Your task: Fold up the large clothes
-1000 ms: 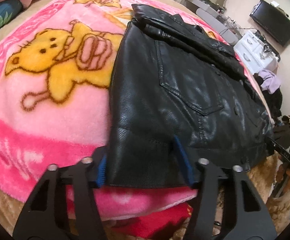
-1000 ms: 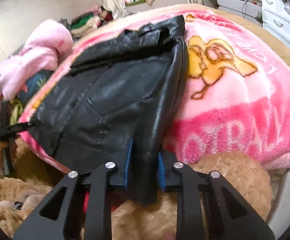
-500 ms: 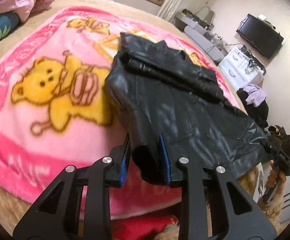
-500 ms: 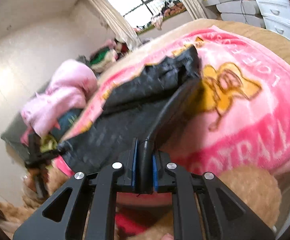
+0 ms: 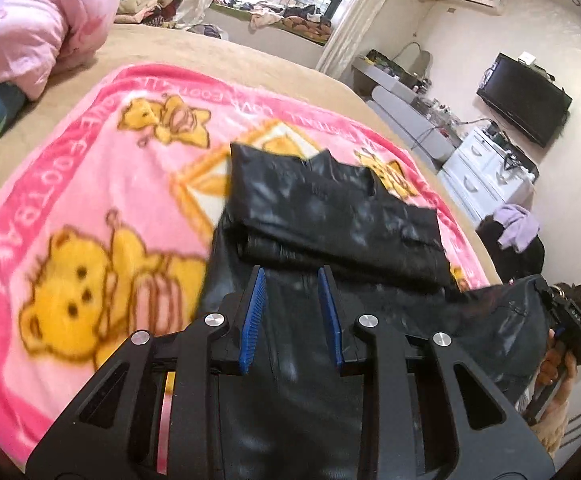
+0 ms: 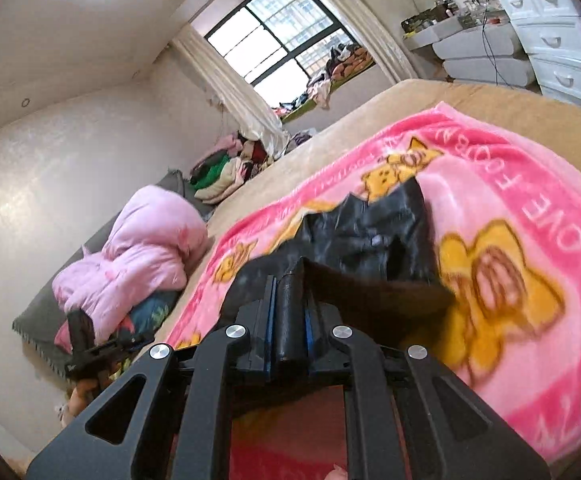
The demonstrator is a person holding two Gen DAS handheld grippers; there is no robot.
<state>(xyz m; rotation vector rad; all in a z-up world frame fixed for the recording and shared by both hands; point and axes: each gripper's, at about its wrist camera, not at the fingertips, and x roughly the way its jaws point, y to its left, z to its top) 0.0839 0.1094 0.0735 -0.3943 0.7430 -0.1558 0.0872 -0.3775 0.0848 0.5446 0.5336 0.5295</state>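
Note:
A black leather jacket (image 5: 330,208) lies on a pink bear-print blanket (image 5: 90,160), collar end away from me. Its near hem is raised off the blanket at both corners. My left gripper (image 5: 290,276) is shut on one hem corner, with the leather running between its blue pads. At the far right of that view, my right gripper (image 5: 570,312) holds the other corner. In the right wrist view, my right gripper (image 6: 288,284) is shut on a narrow fold of the jacket (image 6: 370,232), above the blanket (image 6: 510,200). My left gripper (image 6: 90,344) shows low on the left.
The blanket covers a tan bedspread (image 5: 210,52). A pink duvet (image 6: 142,248) is bunched at the head of the bed, with a pile of clothes (image 6: 226,168) behind it. White drawers (image 5: 486,172) and a wall-mounted TV (image 5: 522,96) stand beyond the bed's far side.
Both grippers have risen and carried the jacket's hem off the blanket toward the collar. The left jaws narrowed from wide around the hem to a pinch on it.

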